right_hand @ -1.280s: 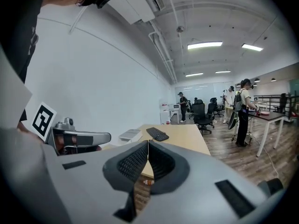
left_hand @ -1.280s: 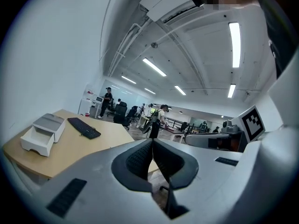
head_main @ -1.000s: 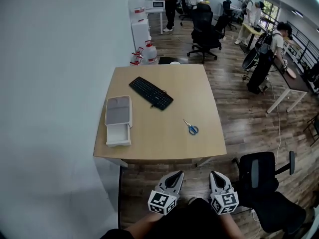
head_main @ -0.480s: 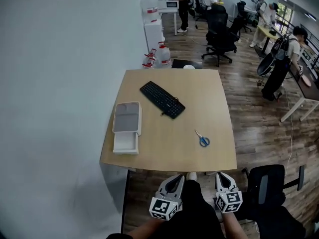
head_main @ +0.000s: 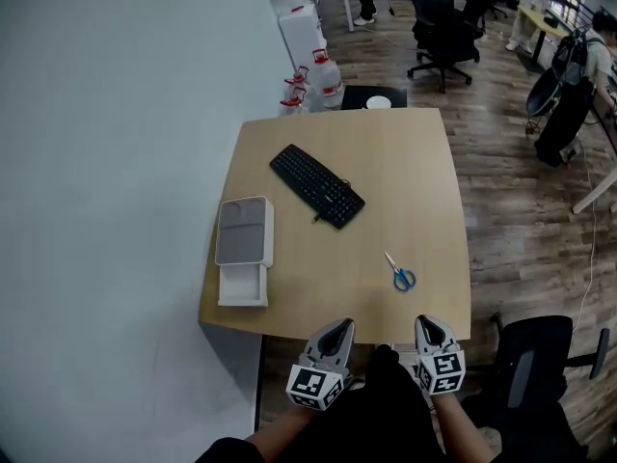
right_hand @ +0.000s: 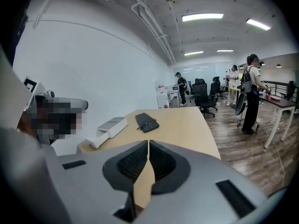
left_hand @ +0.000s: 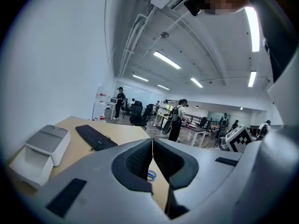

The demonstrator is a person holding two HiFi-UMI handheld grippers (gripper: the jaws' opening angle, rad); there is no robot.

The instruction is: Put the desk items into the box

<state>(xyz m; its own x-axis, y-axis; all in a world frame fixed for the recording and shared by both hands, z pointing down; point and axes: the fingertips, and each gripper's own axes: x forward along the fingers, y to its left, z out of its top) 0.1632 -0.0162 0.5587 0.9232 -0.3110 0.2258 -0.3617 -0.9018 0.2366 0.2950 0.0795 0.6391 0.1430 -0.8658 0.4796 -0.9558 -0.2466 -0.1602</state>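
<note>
Grippers both closed and empty, left gripper point(head_main: 337, 328) and right gripper point(head_main: 427, 324) hover at the near edge of the counter point(head_main: 424, 191); the scissors point(head_main: 399, 274), flat near the right gripper, look light, rigid and slick, so probably pinch the blue handles.

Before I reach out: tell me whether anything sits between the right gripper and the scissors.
Nothing visible does. The right gripper, shut and empty, hovers at the near edge of the table; only bare wood separates it from the scissors.

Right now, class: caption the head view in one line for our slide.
Left gripper and right gripper, both shut, at the desk's near edge; keyboard, scissors, white box beyond.
</note>
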